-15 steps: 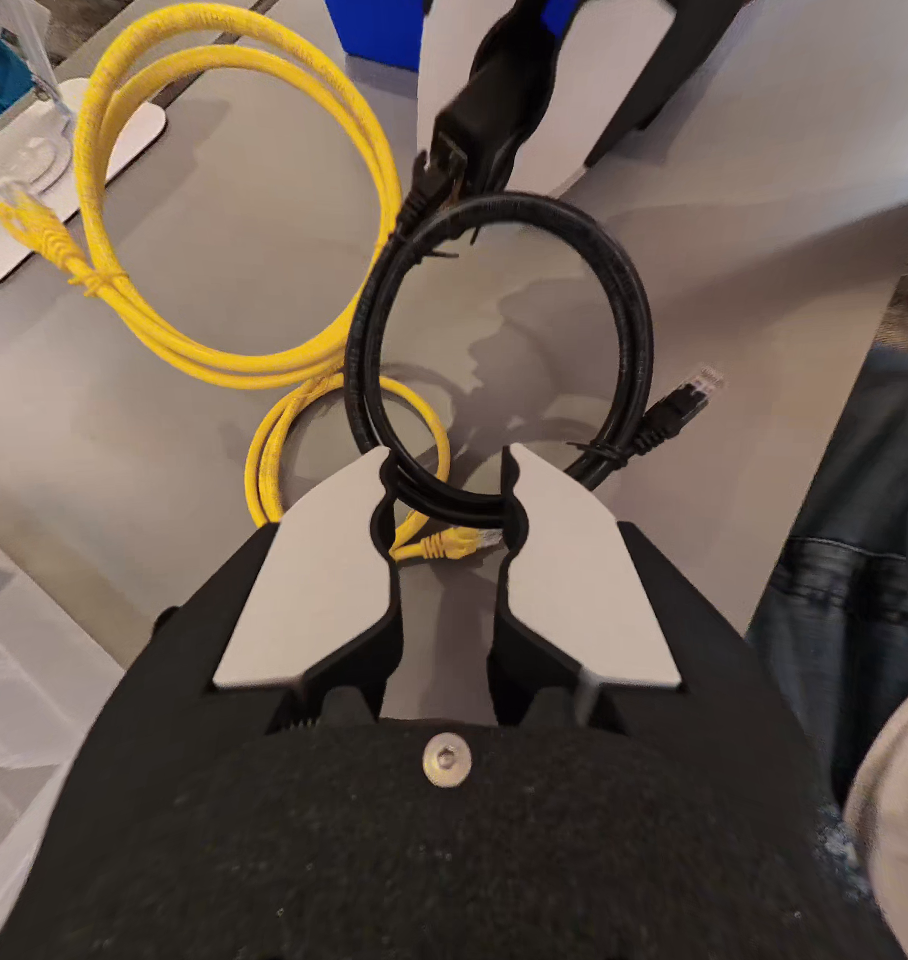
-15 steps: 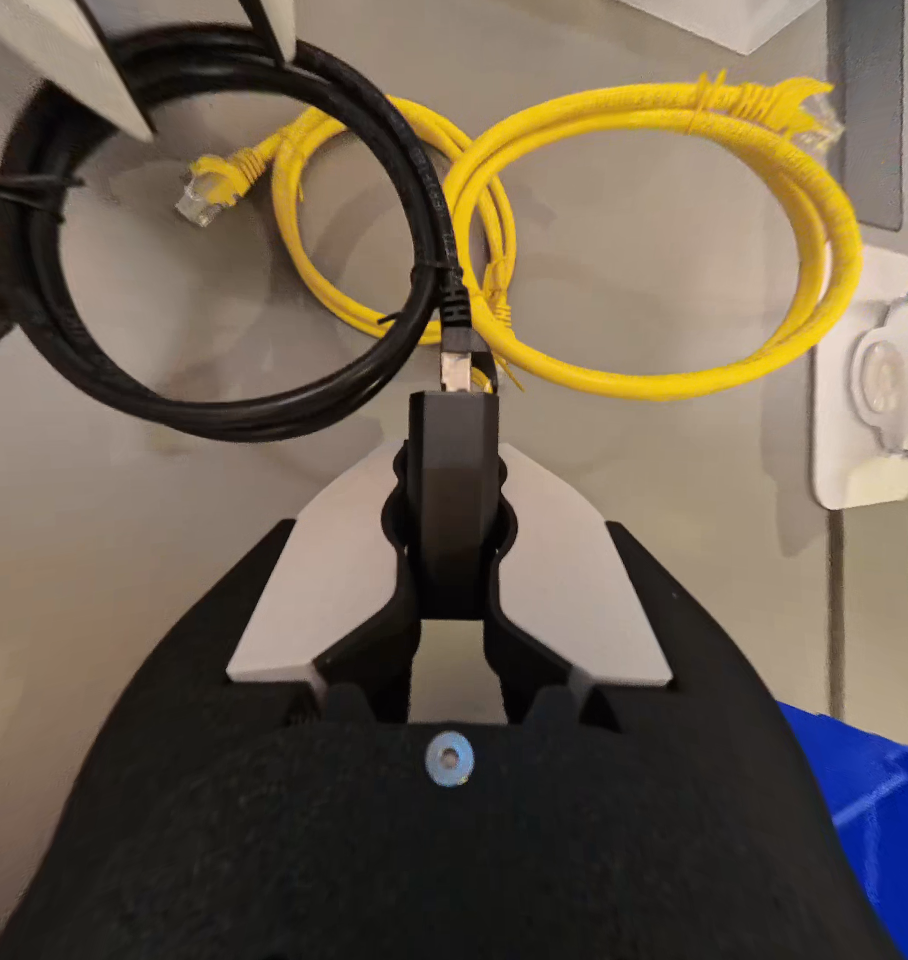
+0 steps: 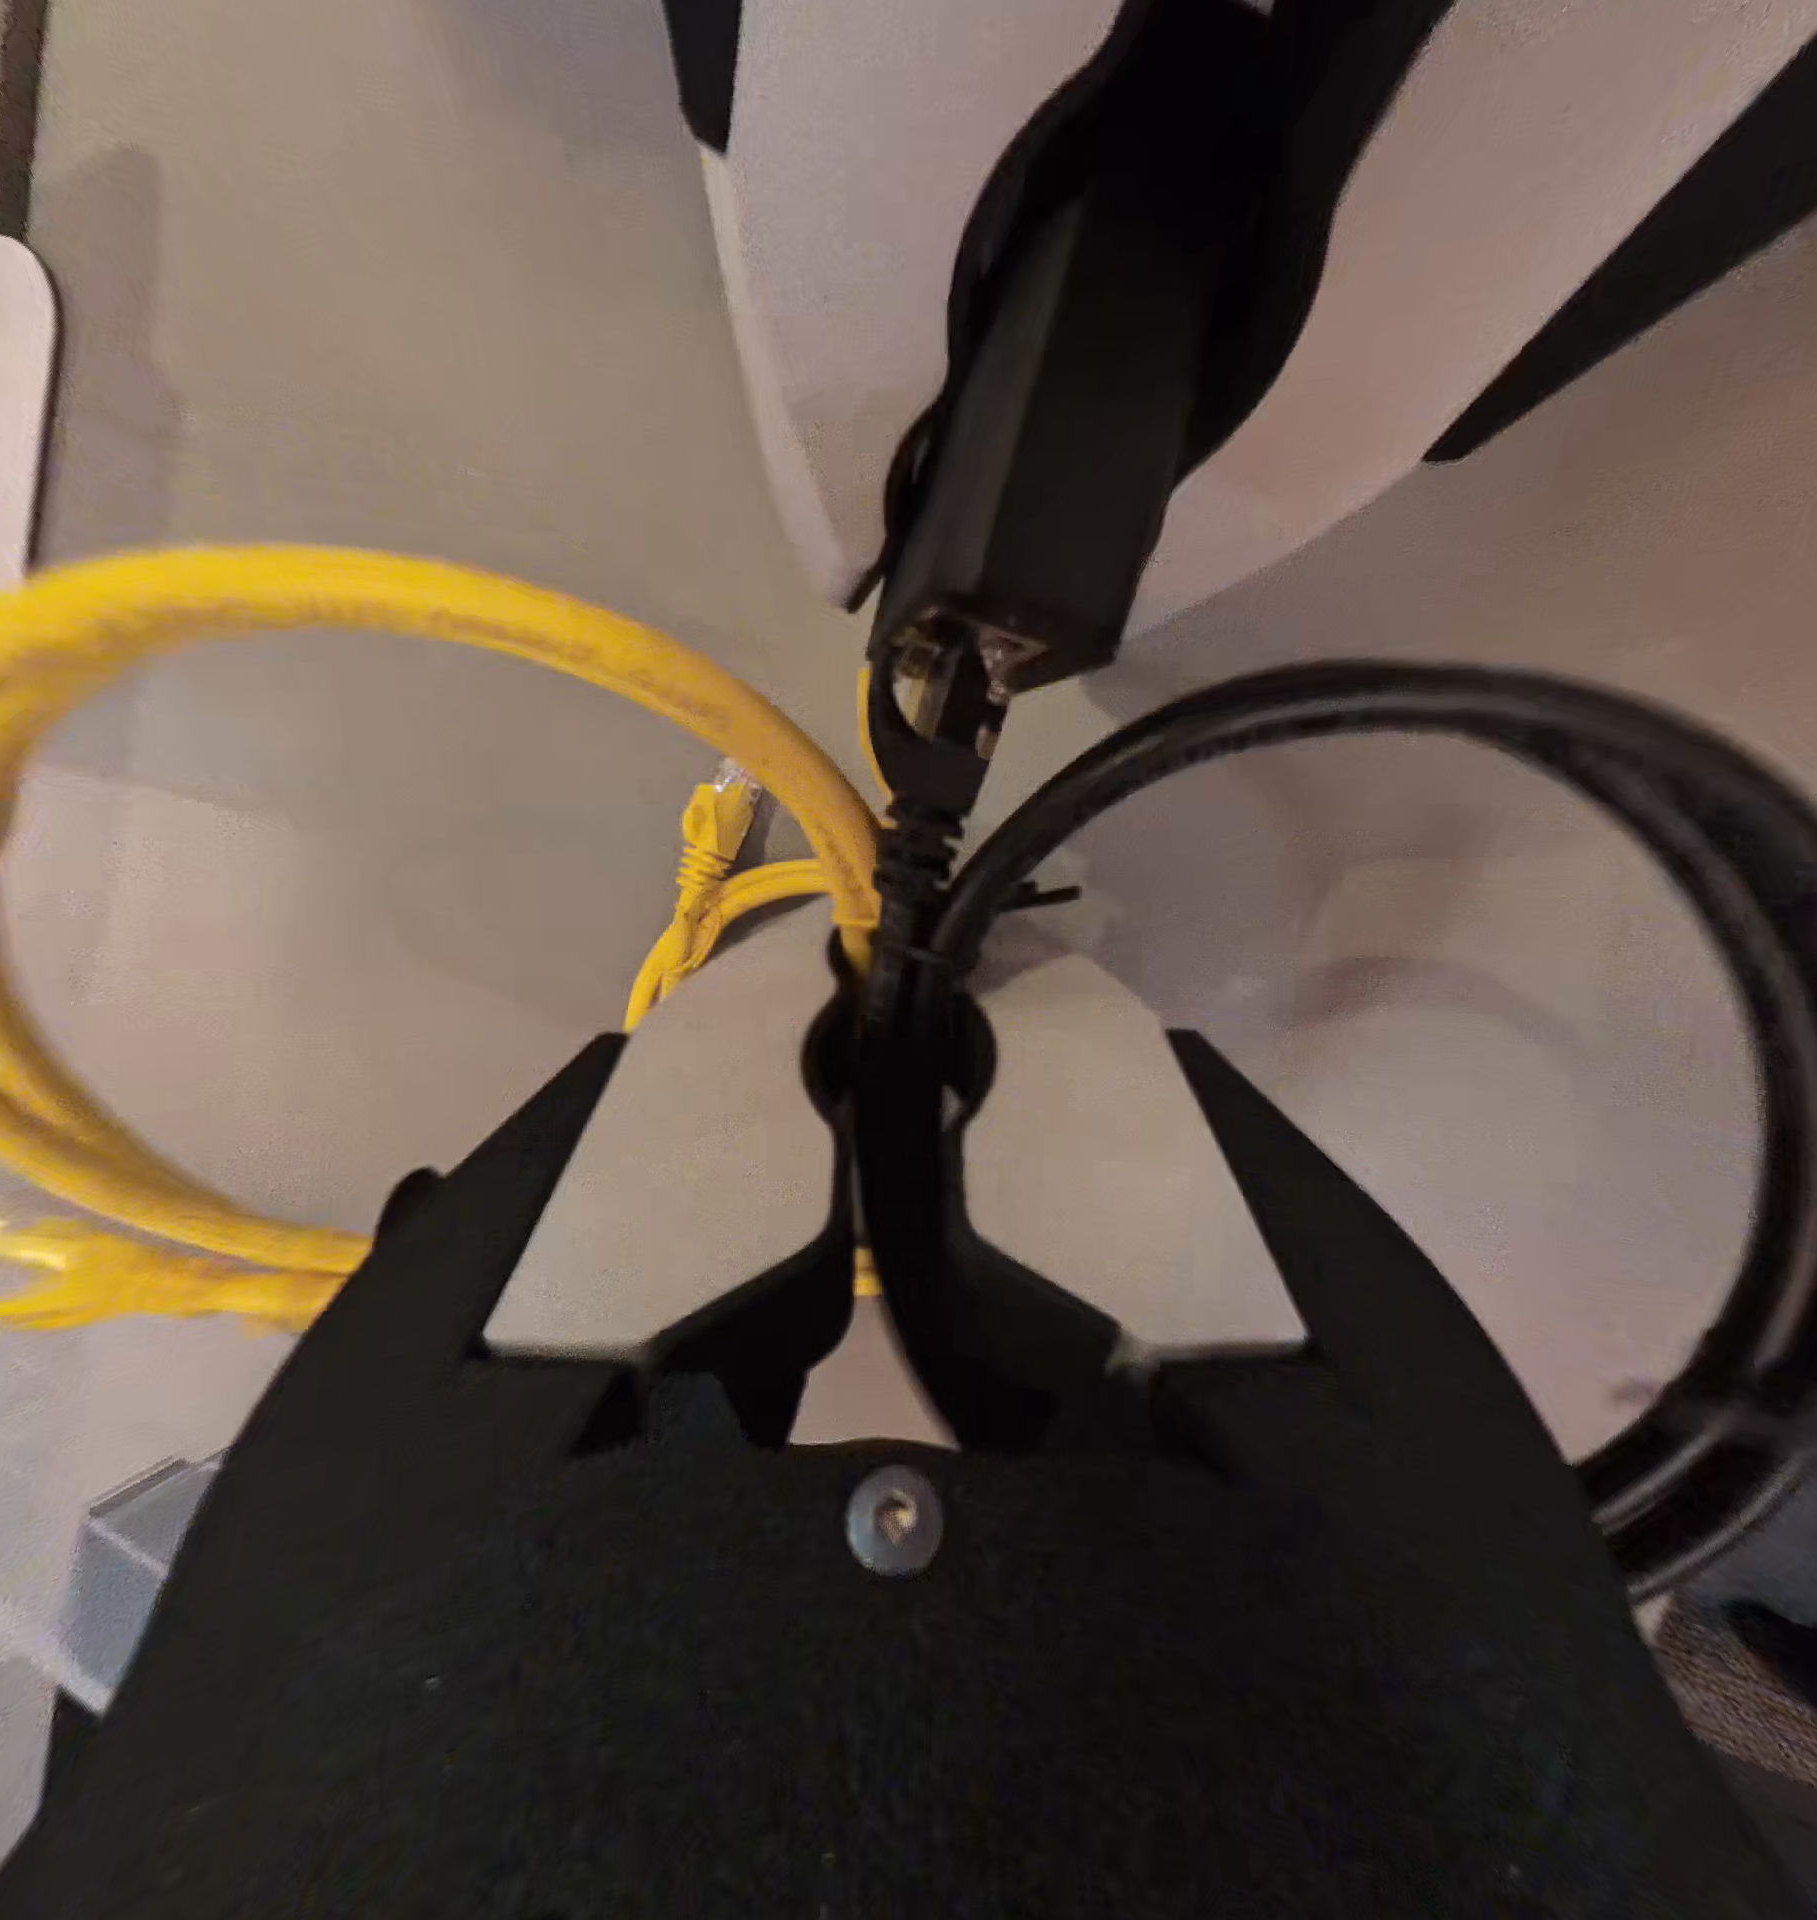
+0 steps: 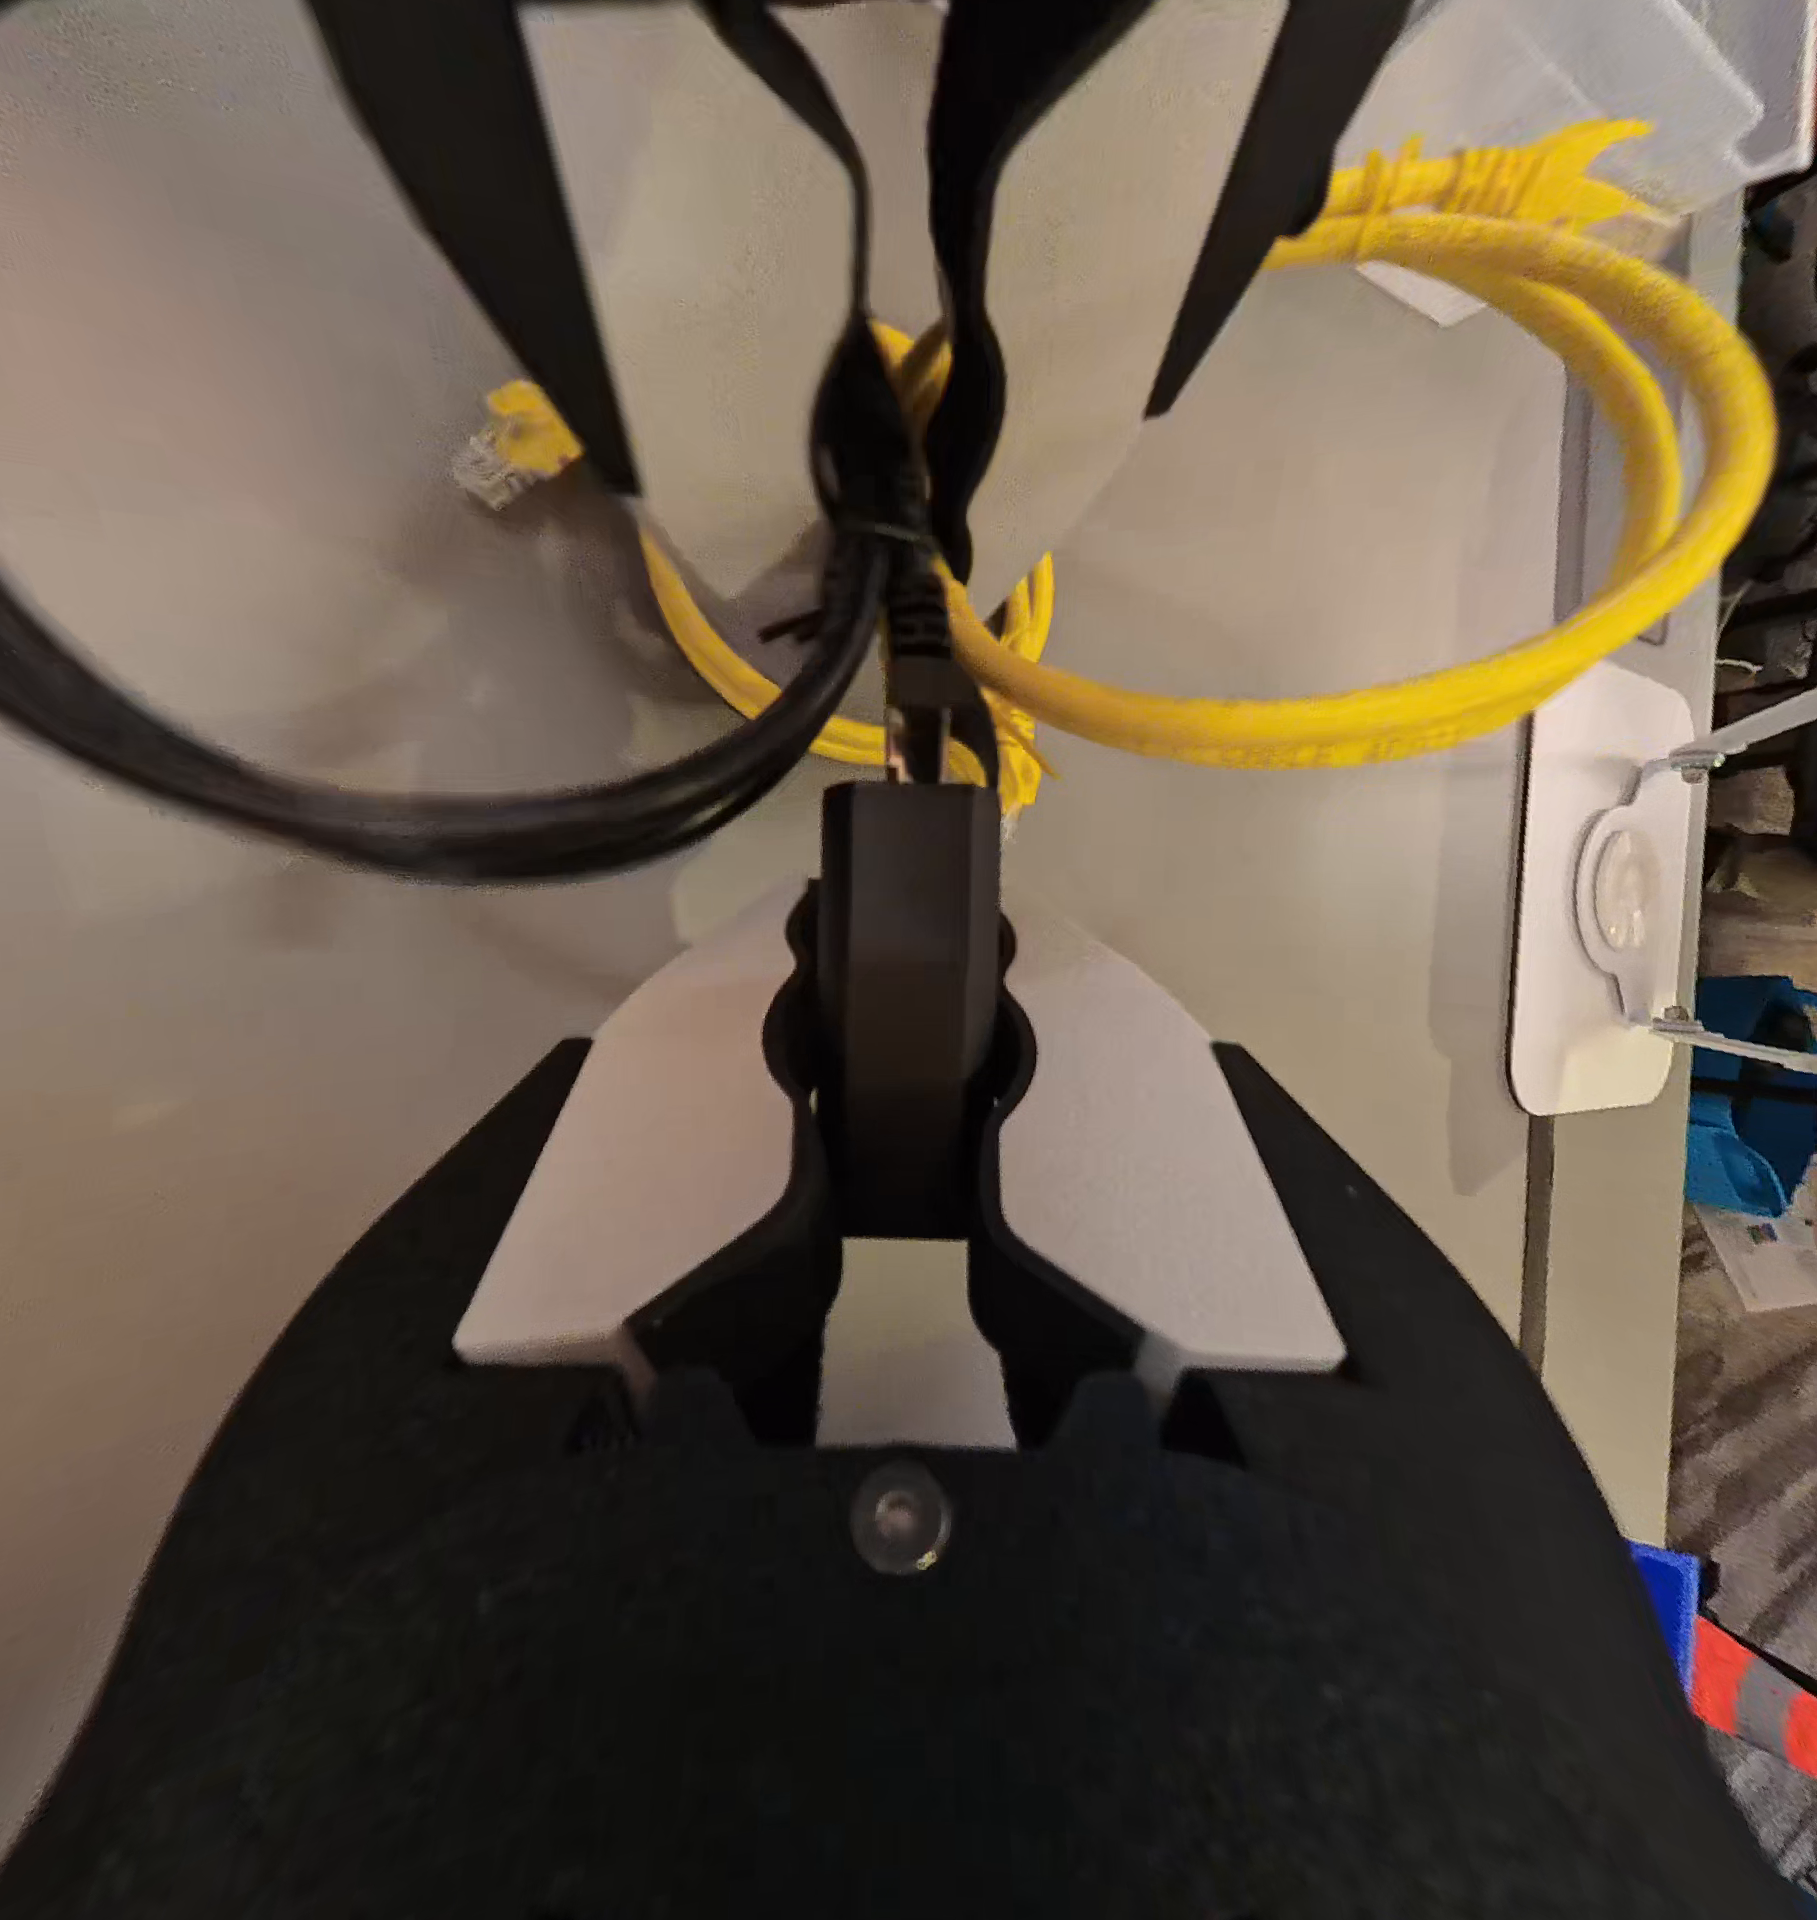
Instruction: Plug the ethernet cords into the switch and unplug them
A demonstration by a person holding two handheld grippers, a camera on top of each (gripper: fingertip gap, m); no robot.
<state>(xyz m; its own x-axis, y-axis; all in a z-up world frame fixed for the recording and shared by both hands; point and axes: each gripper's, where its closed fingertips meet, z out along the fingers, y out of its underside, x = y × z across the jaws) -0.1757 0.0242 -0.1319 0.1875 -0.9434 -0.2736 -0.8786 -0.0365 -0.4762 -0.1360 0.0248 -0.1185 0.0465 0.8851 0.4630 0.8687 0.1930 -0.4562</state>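
We had the black switch (image 4: 909,997) clamped between the fingers of the right gripper (image 4: 904,997), both pads pressed to its sides; the plug of the black ethernet cord (image 3: 935,727) sat in its port, seemingly seated, though blur hid how deeply. Our left gripper (image 3: 899,1049) had its fingers drawn narrow onto the black cord (image 3: 909,966) just behind the plug's ribbed boot, where a tie bundles the coil; one yellow strand appeared to run beside the black cord between the pads. The yellow ethernet cords (image 3: 384,613) lay coiled on the grey table (image 3: 364,312) just beside, one crossing close under the plug. We judged the risks thus: pulling by the cord without pressing the latch could strain the boot; the tied coil could drag and snag the yellow loops; a twist could cock the switch in its grasp.
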